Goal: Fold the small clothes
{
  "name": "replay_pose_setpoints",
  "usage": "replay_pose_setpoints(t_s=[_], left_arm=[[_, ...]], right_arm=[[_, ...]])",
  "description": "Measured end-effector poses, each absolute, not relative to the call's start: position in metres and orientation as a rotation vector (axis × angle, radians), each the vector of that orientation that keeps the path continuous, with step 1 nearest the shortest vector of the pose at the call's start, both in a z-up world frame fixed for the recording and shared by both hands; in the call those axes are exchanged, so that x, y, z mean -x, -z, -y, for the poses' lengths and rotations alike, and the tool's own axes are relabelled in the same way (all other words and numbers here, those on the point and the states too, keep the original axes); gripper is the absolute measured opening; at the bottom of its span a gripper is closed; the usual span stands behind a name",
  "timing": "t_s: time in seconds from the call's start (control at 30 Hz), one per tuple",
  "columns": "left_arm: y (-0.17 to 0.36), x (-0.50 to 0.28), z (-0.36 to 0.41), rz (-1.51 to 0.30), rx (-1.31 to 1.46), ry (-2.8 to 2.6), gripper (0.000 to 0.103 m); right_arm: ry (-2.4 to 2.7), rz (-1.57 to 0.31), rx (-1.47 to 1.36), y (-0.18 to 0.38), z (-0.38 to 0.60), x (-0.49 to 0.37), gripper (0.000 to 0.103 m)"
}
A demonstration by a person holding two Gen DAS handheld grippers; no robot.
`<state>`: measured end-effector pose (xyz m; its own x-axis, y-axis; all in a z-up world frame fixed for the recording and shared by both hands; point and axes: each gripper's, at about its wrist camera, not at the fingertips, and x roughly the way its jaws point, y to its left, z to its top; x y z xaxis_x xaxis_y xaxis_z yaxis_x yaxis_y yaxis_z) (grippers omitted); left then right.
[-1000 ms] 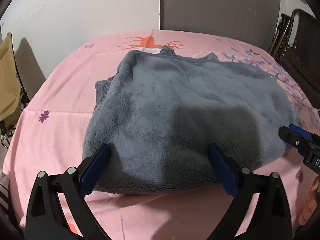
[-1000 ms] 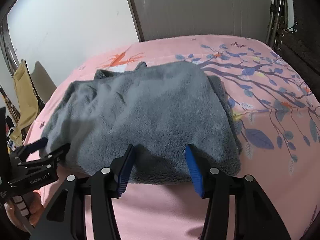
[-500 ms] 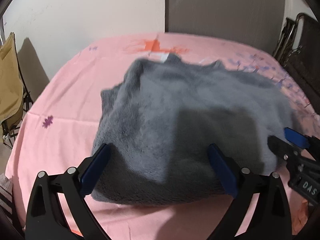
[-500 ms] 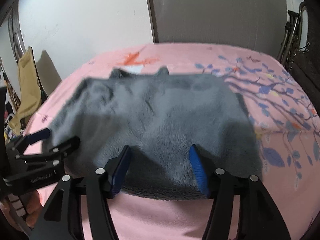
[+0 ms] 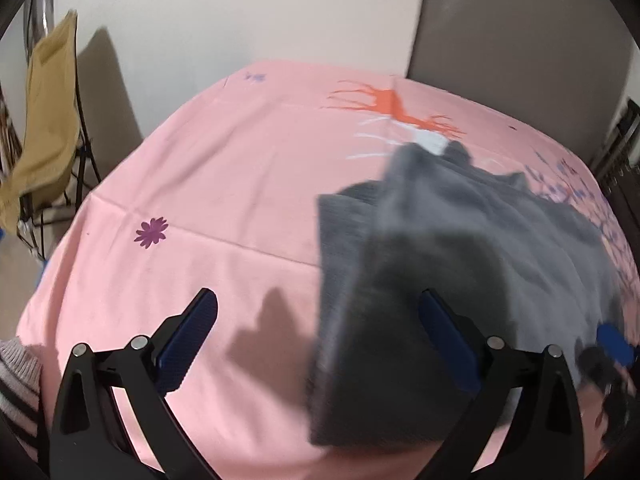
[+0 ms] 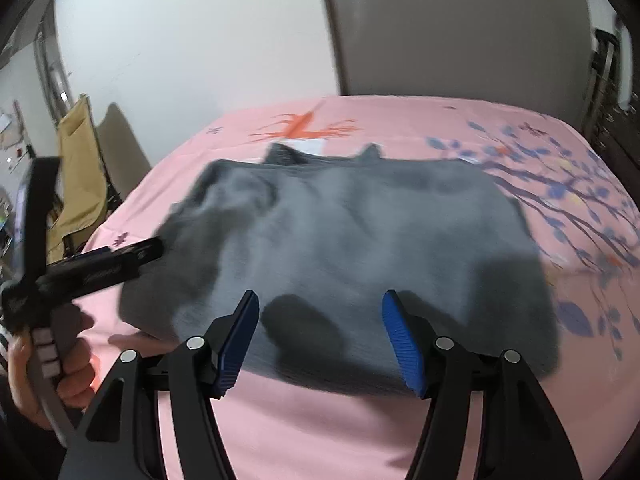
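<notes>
Two grippers, both w/ jaws spread, nothing pinched. Left gripper (image 5: 316, 344) hangs over the pink bedsheet (image 5: 208, 184), its right finger over the edge of the grey fleece garment (image 5: 472, 248). Right gripper (image 6: 320, 338) hangs above the garment's near edge. Garment lies folded on the sheet, center-right of the bed, blurred. Person's hand (image 6: 48, 364) grips the left tool's handle.

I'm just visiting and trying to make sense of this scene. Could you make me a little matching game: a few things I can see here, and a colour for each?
Things:
1. fleece garment
2. bed sheet
3. folding chair
4. gripper pads

Colours:
A. blue
B. tan
C. grey
D. pink

Pairs: 1-C, 2-D, 3-B, 4-A
</notes>
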<state>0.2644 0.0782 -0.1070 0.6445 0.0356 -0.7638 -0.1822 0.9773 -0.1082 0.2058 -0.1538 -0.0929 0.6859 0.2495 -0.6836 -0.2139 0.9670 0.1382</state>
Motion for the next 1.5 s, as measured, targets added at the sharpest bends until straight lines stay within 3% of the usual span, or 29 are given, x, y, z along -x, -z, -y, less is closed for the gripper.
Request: replay_pose_setpoints(t_s=[0.17, 0.5, 0.67, 0.83, 1.03, 1.1, 1.17, 1.23, 1.5], left_arm=[[0.124, -0.277, -0.086, -0.921, 0.198, -0.125, 0.099], [0.076, -0.347, -0.074, -0.856, 0.114, -0.145, 0.099], [0.097, -0.377, -0.065, -0.931, 0.142, -0.121, 0.099], [0.118, -0.385, -0.075, -0.996, 0.222, -0.117, 0.099], [0.086, -0.364, -0.061, -0.881, 0.152, -0.107, 0.099], [0.078, -0.365, -0.044, -0.86, 0.131, -0.058, 0.099], [0.079, -0.375, -0.022, -0.873, 0.07, -0.026, 0.099], [0.088, -0.39, -0.007, -0.904, 0.018, -0.02, 0.099], [0.131, -0.434, -0.012, -1.076, 0.066, -0.097, 0.099]], right_arm=[[-0.282, -0.822, 0.052, 0.117, 0.116, -0.214, 0.068], [-0.275, -0.724, -0.045, 0.076, 0.134, -0.249, 0.064], [-0.233, -0.752, -0.043, 0.078, 0.141, -0.295, 0.063], [-0.219, -0.871, -0.028, 0.114, 0.142, -0.323, 0.063], [-0.193, -0.726, -0.012, 0.079, 0.161, -0.307, 0.059], [-0.166, -0.725, -0.031, 0.07, 0.18, -0.319, 0.054], [-0.168, -0.775, -0.086, 0.073, 0.197, -0.339, 0.027], [-0.171, -0.823, -0.114, 0.08, 0.205, -0.355, 0.02], [-0.216, -0.965, -0.076, 0.109, 0.184, -0.408, 0.016]])
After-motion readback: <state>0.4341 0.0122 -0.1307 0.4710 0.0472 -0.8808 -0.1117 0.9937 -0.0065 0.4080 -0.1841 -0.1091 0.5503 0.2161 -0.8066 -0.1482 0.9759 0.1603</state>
